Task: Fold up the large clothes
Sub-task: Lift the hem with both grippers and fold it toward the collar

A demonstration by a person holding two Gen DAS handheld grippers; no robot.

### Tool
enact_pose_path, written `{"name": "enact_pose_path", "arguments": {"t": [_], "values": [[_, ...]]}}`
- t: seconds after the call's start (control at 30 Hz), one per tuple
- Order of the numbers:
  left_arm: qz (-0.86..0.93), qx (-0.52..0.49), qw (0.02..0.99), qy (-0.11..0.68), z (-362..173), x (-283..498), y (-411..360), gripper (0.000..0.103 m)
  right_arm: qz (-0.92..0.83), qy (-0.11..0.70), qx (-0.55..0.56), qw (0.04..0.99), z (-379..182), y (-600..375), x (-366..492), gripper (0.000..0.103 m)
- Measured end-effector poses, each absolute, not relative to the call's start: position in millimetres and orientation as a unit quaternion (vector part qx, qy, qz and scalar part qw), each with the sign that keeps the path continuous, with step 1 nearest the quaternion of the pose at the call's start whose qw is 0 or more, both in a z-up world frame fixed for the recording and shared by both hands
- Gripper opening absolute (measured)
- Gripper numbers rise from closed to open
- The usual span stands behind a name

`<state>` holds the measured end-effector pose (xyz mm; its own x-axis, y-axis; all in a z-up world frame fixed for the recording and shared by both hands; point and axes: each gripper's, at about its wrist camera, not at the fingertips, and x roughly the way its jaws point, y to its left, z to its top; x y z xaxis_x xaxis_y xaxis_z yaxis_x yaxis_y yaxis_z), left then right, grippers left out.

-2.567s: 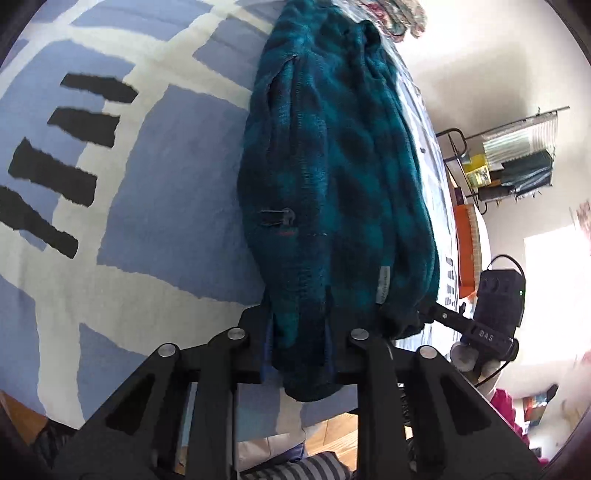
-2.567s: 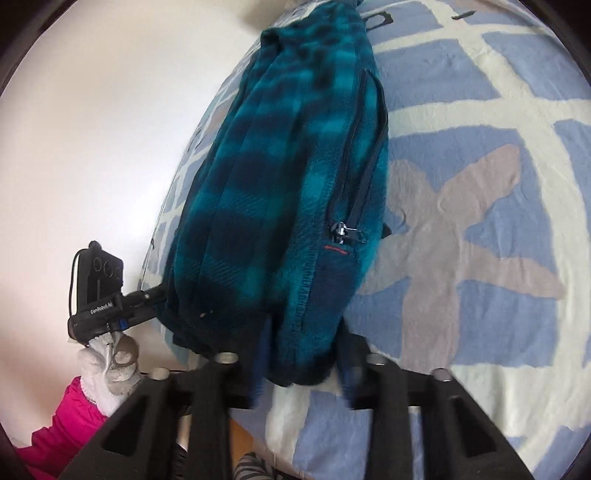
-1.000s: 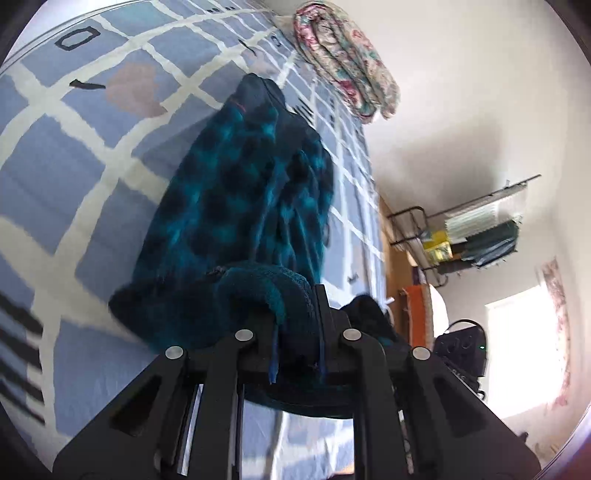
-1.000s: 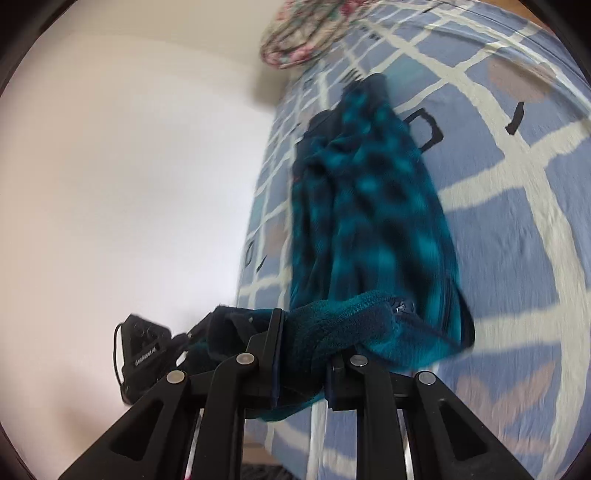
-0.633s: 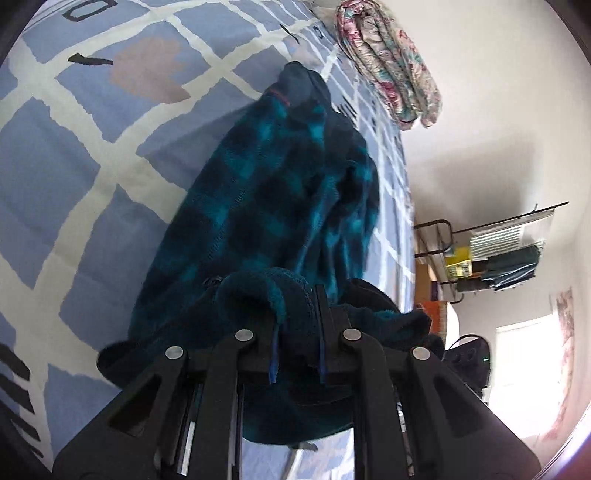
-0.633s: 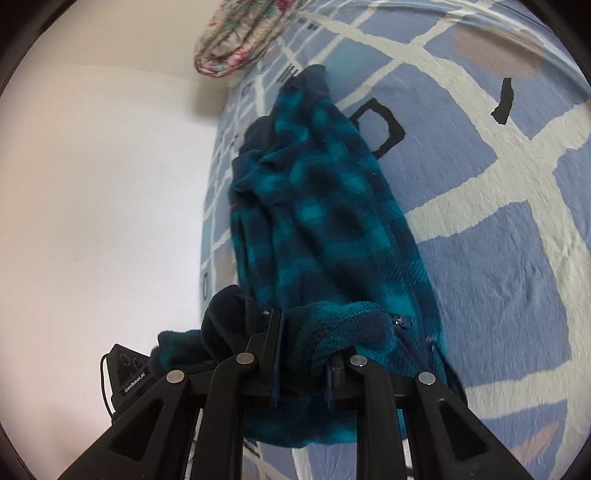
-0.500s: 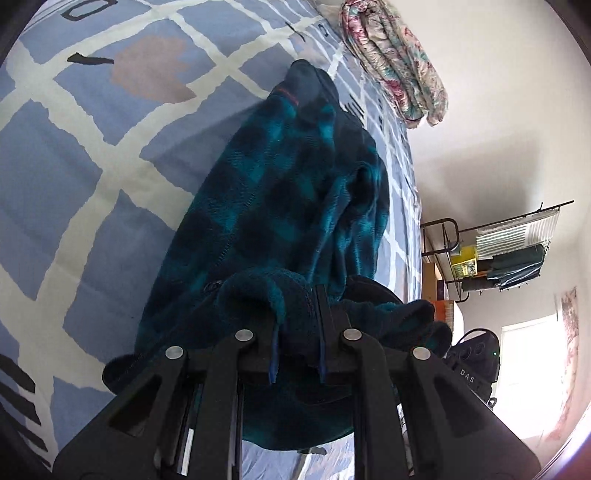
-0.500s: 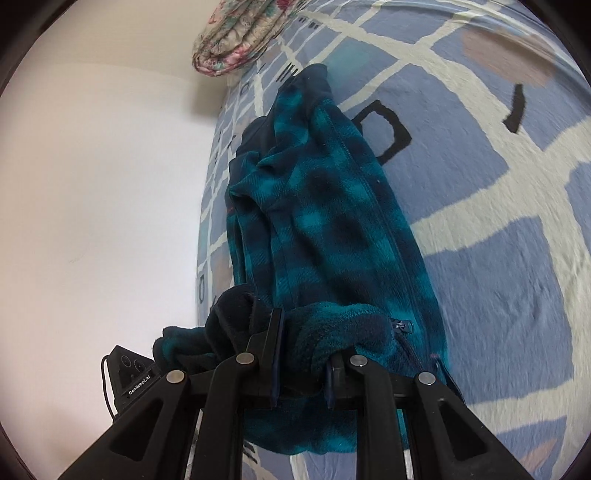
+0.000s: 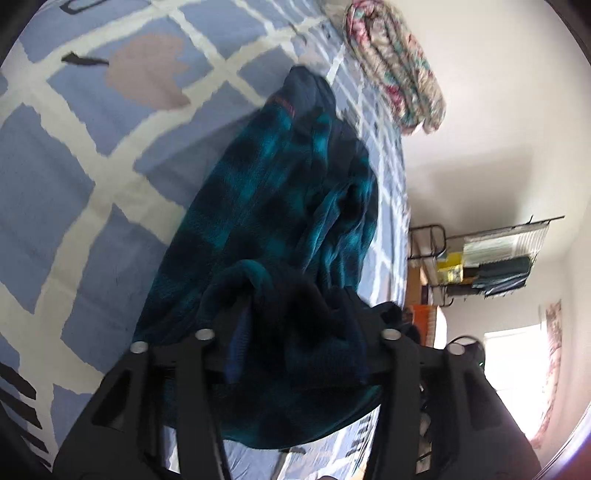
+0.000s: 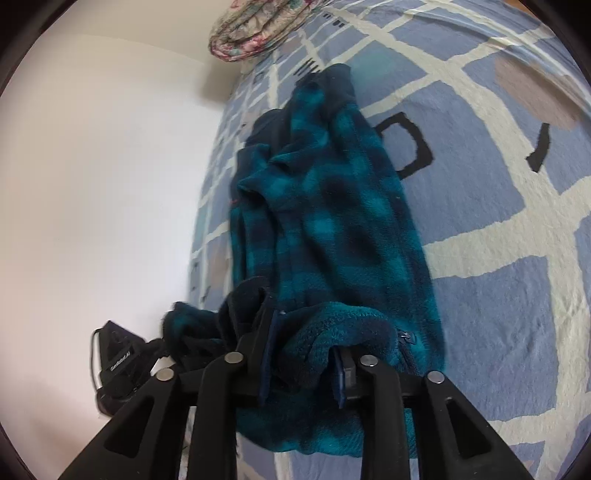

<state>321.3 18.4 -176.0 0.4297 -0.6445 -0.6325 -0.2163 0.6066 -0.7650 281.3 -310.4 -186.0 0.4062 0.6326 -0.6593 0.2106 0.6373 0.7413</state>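
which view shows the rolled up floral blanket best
The left wrist view: the floral blanket shows nearly whole, lying along the bed's far edge by the wall, its pink and green pattern readable. The right wrist view catches only part of it, cut off by the top of the picture.

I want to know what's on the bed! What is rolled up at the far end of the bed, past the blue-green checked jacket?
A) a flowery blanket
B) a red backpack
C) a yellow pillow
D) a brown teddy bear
A: a rolled flowery blanket in pink, green and cream lies at the far end of the bed, beyond the jacket.
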Motion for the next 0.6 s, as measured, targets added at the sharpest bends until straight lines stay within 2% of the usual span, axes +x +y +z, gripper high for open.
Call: {"name": "enact_pose_path", "arguments": {"t": [0.07, 0.13, 0.23, 0.3, 0.33, 0.37, 0.47, 0.6], "values": [[-0.141, -0.418, 0.743, 0.503, -169.6, 321.7, 24.6, 0.053, 0.142, 0.515, 0.411, 0.739, -184.2, -315.3, 280.1, 0.059], [-0.134, -0.419, 0.751, 0.492, -162.5, 321.1, 32.5, 0.053, 0.131, 0.504, 0.413, 0.748, -179.1, -323.0, 279.2, 0.062], [-0.124, -0.407, 0.769, 0.477, -152.5, 317.2, 42.2, 0.053, 0.131, 0.487, 0.395, 0.768, -162.2, -327.6, 275.8, 0.062], [-0.124, -0.398, 0.776, 0.473, -149.0, 314.4, 44.8, 0.053, 0.151, 0.490, 0.332, 0.792, -145.0, -312.2, 274.8, 0.049], [-0.125, -0.389, 0.780, 0.474, -148.0, 313.0, 44.1, 0.053, 0.165, 0.491, 0.304, 0.800, -138.6, -303.1, 273.0, 0.039], [-0.127, -0.378, 0.784, 0.475, -147.7, 312.3, 42.6, 0.053, 0.183, 0.494, 0.271, 0.806, -132.9, -290.0, 270.3, 0.035], [-0.135, -0.332, 0.795, 0.490, -153.0, 314.9, 34.1, 0.053, 0.243, 0.505, 0.211, 0.801, -128.1, -252.5, 261.4, 0.029], [-0.142, -0.327, 0.776, 0.520, -180.7, 322.3, 34.2, 0.053, 0.279, 0.524, 0.148, 0.791, -135.7, -213.1, 251.5, 0.028]]}}
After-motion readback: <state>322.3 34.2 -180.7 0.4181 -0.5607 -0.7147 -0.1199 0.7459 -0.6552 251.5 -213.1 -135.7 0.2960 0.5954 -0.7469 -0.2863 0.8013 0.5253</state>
